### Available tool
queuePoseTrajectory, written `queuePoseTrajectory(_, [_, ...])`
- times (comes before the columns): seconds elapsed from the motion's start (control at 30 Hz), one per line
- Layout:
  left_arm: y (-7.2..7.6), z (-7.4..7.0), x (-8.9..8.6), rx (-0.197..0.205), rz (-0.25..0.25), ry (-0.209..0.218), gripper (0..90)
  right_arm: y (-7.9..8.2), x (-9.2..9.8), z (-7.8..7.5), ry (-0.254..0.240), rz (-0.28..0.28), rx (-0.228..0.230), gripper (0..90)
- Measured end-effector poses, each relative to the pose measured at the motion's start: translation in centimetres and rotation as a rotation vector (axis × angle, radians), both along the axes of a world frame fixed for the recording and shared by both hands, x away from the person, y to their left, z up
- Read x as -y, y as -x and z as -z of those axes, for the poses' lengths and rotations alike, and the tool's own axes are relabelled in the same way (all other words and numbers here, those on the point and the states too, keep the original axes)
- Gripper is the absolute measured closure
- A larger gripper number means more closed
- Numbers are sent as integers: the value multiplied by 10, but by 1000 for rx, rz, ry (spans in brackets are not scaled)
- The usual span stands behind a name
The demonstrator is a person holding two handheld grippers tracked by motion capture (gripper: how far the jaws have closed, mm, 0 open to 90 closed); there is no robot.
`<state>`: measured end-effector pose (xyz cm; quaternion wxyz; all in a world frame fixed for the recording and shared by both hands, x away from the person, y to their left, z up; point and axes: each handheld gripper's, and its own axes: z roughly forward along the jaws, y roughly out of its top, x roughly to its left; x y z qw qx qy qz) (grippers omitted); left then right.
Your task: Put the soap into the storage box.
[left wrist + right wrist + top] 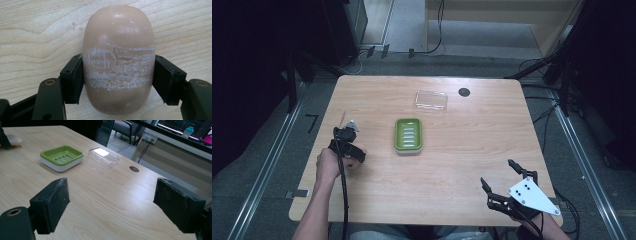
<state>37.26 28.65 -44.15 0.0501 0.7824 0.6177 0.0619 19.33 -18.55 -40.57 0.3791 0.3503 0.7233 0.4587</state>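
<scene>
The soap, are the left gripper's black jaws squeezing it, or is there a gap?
Touching. In the left gripper view, both jaws of the left gripper press flat against the sides of the soap, with no table showing between them.

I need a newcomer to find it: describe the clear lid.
Start at the wooden table and go to its far edge. The clear lid lies there, beyond the green soap dish and beside a dark round hole. Alone, it is transparent and glossy.
</scene>
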Motion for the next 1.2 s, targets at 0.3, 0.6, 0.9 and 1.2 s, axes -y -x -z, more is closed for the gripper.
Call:
queuePoseTrajectory(0.3, [1, -5, 4, -2, 12, 4, 338, 0, 0, 0, 0, 0, -1, 131])
queuePoseTrajectory(0.6, [1, -12, 10, 11, 35, 28, 337, 0, -1, 0, 3, 4, -3, 131])
queuePoseTrajectory(0.9, [-2, -16, 16, 15, 42, 34, 337, 0, -1, 0, 3, 2, -4, 131])
queuePoseTrajectory(1.2, [-3, -18, 19, 25, 52, 34, 337, 0, 0, 0, 0, 5, -3, 131])
